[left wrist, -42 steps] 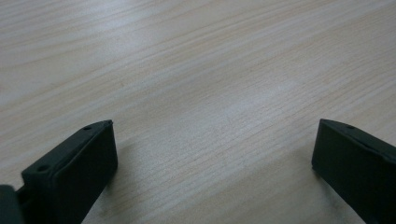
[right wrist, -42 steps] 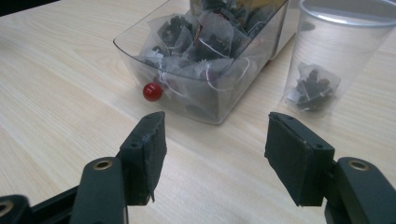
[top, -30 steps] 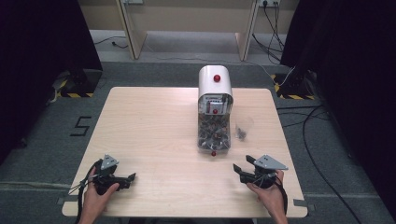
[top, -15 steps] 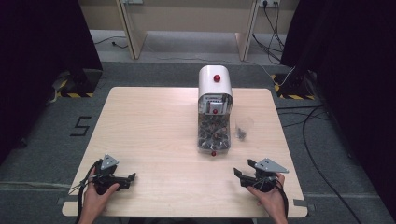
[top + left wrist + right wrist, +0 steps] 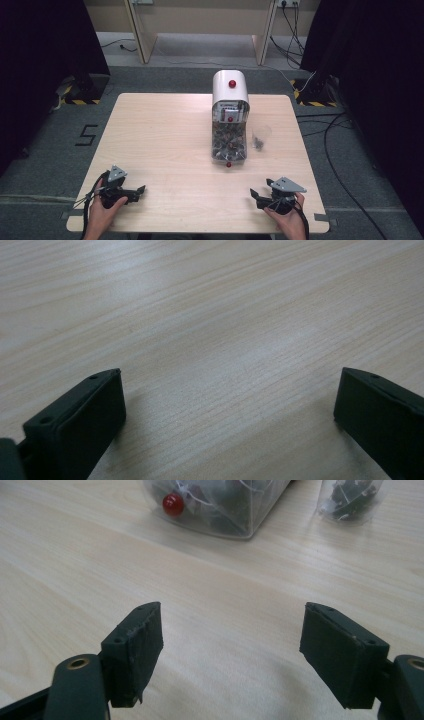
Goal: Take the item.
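A clear dispenser [image 5: 230, 120] with a white domed top and red knobs stands at the middle back of the wooden table [image 5: 165, 130], full of small dark pieces. Beside it on the right is a small clear cup [image 5: 260, 137] holding a few dark pieces. My left gripper [image 5: 141, 190] rests near the front left edge, open, with bare wood between its jaws [image 5: 227, 390]. Near the front right edge my right gripper [image 5: 255, 196] is open with nothing between its jaws [image 5: 232, 630], which have just been opening. Ahead of it lie the dispenser's base [image 5: 220, 505] and the cup [image 5: 350, 497].
Grey carpet surrounds the table, with cables [image 5: 345, 150] trailing on the right. Wooden furniture legs [image 5: 142, 30] stand behind the table. A wide stretch of bare wood separates the two grippers from the dispenser.
The right gripper has drifted slightly toward the table's near edge. The left gripper has not moved.
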`<state>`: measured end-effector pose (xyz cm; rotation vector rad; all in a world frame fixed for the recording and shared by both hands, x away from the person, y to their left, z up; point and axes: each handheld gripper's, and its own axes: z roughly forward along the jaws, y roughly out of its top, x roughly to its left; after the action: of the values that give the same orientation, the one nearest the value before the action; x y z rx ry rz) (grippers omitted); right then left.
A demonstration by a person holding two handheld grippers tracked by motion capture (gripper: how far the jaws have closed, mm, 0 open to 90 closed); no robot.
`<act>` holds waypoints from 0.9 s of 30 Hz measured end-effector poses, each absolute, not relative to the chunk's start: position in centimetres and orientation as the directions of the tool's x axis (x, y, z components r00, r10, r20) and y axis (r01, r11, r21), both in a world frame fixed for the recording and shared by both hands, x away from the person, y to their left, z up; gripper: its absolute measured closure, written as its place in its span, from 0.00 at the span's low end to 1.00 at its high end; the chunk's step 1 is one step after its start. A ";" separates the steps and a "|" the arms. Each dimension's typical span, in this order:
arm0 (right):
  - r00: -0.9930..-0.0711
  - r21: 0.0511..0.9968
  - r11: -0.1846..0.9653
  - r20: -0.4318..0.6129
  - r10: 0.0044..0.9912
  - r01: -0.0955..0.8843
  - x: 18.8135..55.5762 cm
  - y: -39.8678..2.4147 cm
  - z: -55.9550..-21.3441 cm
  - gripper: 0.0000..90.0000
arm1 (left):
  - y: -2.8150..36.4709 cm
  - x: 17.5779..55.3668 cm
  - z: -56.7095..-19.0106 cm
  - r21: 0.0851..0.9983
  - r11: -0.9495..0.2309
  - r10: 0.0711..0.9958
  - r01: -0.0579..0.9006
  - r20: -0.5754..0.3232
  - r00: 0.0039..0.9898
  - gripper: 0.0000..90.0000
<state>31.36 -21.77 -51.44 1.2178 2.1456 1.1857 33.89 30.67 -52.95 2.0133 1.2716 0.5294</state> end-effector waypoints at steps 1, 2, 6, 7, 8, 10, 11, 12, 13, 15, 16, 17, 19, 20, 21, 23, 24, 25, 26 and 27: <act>-0.540 0.827 0.260 0.062 0.839 0.499 31.3 -21.8 -51.5 0.29 | 30.7 33.9 -53.0 0.733 -0.284 0.899 0.618 -0.021 0.438 0.00; -0.541 0.824 0.264 0.061 0.839 0.502 31.1 -21.8 -51.5 0.29 | 30.7 33.9 -53.0 0.732 -0.284 0.899 0.619 -0.021 0.438 0.00; -0.544 0.816 0.283 0.045 0.838 0.504 30.6 -21.6 -51.5 0.29 | 30.7 33.9 -53.0 0.733 -0.284 0.899 0.618 -0.021 0.438 0.00; -0.542 0.816 0.284 0.042 0.839 0.503 30.5 -21.5 -51.5 0.29 | 30.7 33.9 -53.0 0.733 -0.284 0.899 0.618 -0.021 0.438 0.00; -0.546 0.816 0.290 0.037 0.837 0.501 30.4 -21.5 -51.5 0.29 | 30.7 33.9 -53.0 0.733 -0.284 0.899 0.618 -0.021 0.438 0.00; -0.547 0.814 0.292 0.039 0.836 0.503 30.1 -21.4 -51.6 0.29 | 30.7 33.9 -53.0 0.733 -0.284 0.899 0.618 -0.021 0.438 0.00; -0.548 0.812 0.292 0.041 0.836 0.506 30.0 -21.4 -51.7 0.29 | 30.7 33.9 -53.0 0.733 -0.284 0.899 0.619 -0.021 0.438 0.00; -0.549 0.811 0.298 0.034 0.835 0.503 30.0 -21.5 -51.8 0.29 | 30.7 33.9 -53.0 0.733 -0.284 0.899 0.618 -0.021 0.438 0.00; -0.545 0.810 0.296 0.034 0.838 0.506 29.9 -21.5 -51.9 0.29 | 30.7 33.9 -53.0 0.733 -0.284 0.899 0.618 -0.021 0.438 0.00; -0.543 0.808 0.300 0.030 0.839 0.508 29.8 -21.5 -51.9 0.29 | 30.7 33.9 -53.0 0.733 -0.284 0.899 0.618 -0.021 0.438 0.00; -0.542 0.807 0.299 0.030 0.840 0.508 29.7 -21.4 -51.9 0.29 | 30.7 33.9 -53.0 0.733 -0.284 0.899 0.618 -0.021 0.438 0.00; -0.537 0.805 0.299 0.029 0.843 0.513 29.5 -21.4 -51.9 0.29 | 30.7 33.9 -53.0 0.733 -0.284 0.899 0.619 -0.021 0.438 0.00; -0.535 0.794 0.314 0.016 0.845 0.520 29.2 -21.4 -51.9 0.29 | 30.7 33.9 -53.0 0.733 -0.284 0.899 0.619 -0.021 0.438 0.00; -0.538 0.792 0.323 0.009 0.843 0.518 29.1 -21.4 -52.0 0.29 | 30.7 33.9 -53.0 0.733 -0.284 0.899 0.619 -0.021 0.438 0.00; -0.537 0.793 0.323 0.006 0.844 0.517 28.9 -21.5 -52.0 0.29 | 30.7 33.9 -53.0 0.733 -0.284 0.899 0.619 -0.021 0.438 0.00; -0.531 0.789 0.321 0.007 0.847 0.524 28.5 -21.7 -52.1 0.29 | 30.7 33.9 -52.9 0.732 -0.287 0.898 0.618 -0.020 0.439 0.00; -0.528 0.787 0.320 0.008 0.849 0.527 28.3 -21.7 -52.2 0.29 | 30.7 33.9 -52.9 0.732 -0.287 0.898 0.618 -0.020 0.439 0.00; -0.526 0.786 0.320 0.008 0.850 0.529 28.1 -21.8 -52.2 0.29 | 30.7 33.9 -52.9 0.732 -0.287 0.898 0.618 -0.020 0.440 0.00; -0.528 0.785 0.329 -0.003 0.849 0.525 28.0 -21.8 -52.3 0.29 | 30.7 33.9 -52.9 0.732 -0.287 0.898 0.618 -0.019 0.440 0.00; -0.530 0.783 0.334 -0.006 0.848 0.526 27.9 -21.8 -52.3 0.29 | 30.7 33.9 -52.9 0.732 -0.287 0.898 0.618 -0.020 0.439 0.00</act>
<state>27.87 -21.83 -52.35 1.2095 2.1885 1.0514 33.92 30.68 -52.94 2.0157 1.2697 0.5293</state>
